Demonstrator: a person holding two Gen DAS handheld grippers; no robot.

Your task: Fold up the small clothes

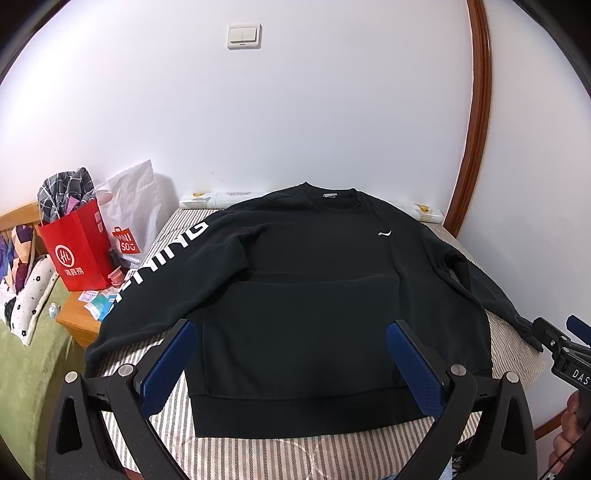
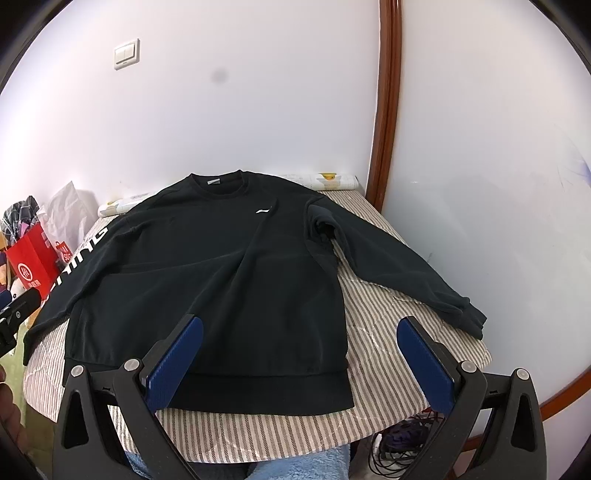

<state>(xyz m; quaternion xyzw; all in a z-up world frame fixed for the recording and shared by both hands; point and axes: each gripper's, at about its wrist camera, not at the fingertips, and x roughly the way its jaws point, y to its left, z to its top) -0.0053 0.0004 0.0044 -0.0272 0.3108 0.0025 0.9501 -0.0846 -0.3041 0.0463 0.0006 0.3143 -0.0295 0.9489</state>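
Across the striped bed cover (image 2: 388, 295) the black sweatshirt (image 1: 306, 295) lies flat, front up, sleeves spread, probably so that folding can begin cleanly; the left tool (image 1: 291, 365) and right tool (image 2: 299, 363) hover above its hem, both spread wide, holding nothing.

Pretty clearly a bedroom in someone's home. The work surface is a striped pad (image 1: 509, 347) pushed up against a plain white wall (image 1: 295, 110) with an ordinary light switch (image 1: 244, 36) on it and a brown wooden door frame (image 1: 476, 122) off to the right. On the left there's a bed (image 1: 40, 354) with a green blanket and patterned pillows, plus a small wooden nightstand (image 1: 79, 321) piled with a red shopping bag (image 1: 75, 251), a white Miniso bag (image 1: 129, 218) and small packets. A tangle of cables (image 2: 402, 443) sits on the floor under the pad.
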